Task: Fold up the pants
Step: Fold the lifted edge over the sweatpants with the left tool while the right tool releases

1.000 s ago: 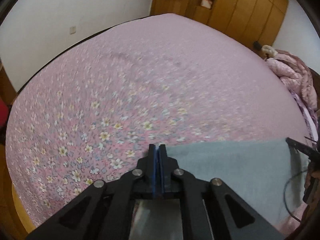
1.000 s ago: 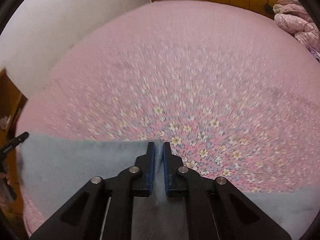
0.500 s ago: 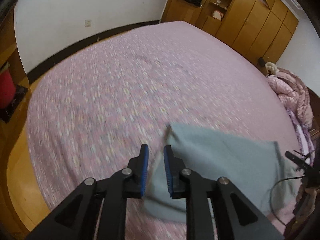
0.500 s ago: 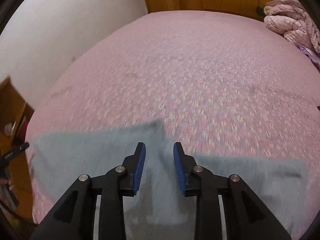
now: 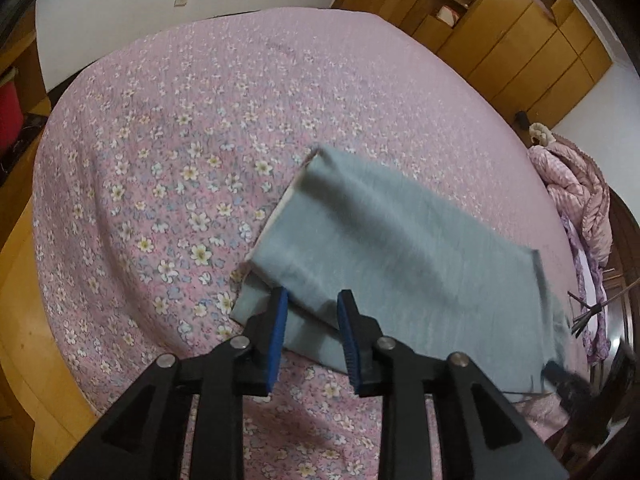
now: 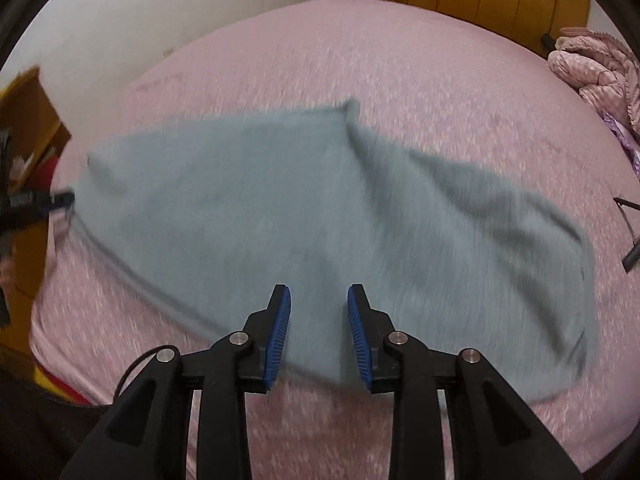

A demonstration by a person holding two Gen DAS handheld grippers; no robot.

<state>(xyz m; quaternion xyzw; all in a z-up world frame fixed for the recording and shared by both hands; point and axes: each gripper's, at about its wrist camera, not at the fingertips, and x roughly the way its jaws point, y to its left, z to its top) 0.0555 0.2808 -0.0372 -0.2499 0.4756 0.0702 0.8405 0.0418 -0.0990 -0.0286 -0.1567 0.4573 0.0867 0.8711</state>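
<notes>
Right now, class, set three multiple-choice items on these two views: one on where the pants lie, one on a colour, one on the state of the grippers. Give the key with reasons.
1. Where do the pants lie?
A. on the bed
B. on the floor
C. in the wardrobe

2. What colour are the finger pads?
A. red
B. blue
C. white

3. How do the left gripper and right gripper stand?
A. both shut on cloth
B. one open, one shut
C. both open, holding nothing

Key: 1 A, the grey pants rest on the pink floral bed. 2 B, the ribbed pads are blue in both views. 3 C, each pair of fingers stands apart with a gap and no cloth pinched.
</notes>
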